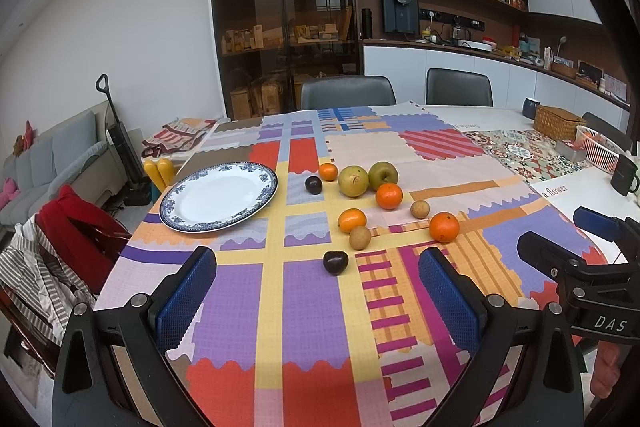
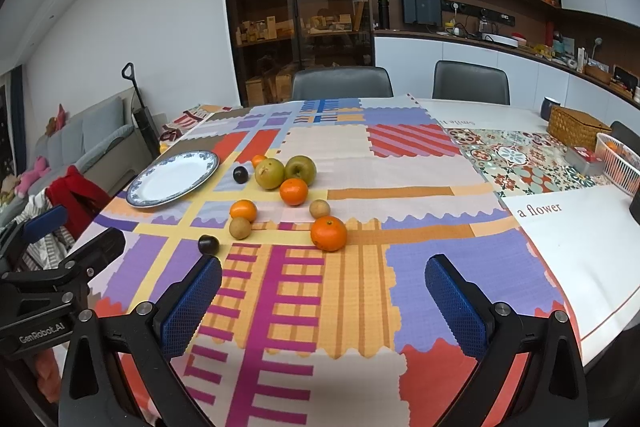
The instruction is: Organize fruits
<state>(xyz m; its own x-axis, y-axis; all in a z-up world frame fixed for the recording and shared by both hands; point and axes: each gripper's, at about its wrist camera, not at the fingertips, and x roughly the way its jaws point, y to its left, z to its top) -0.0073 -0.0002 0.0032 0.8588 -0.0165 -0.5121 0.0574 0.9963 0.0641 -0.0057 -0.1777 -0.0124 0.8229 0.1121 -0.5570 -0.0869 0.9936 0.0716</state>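
small orange point(image 2: 259, 160): we see only its top behind the pear point(image 2: 270, 173).
white basket point(image 2: 619, 161): cut by right edge.

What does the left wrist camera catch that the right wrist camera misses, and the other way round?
Only the left wrist view shows two yellow objects at the table edge behind the plate, and the right gripper from the side.

Only the right wrist view shows the left gripper from the side, and the "a flower" lettering in full.

Both show the empty plate, the scattered fruit including the nearest orange, the wicker box, and open jaws holding nothing.
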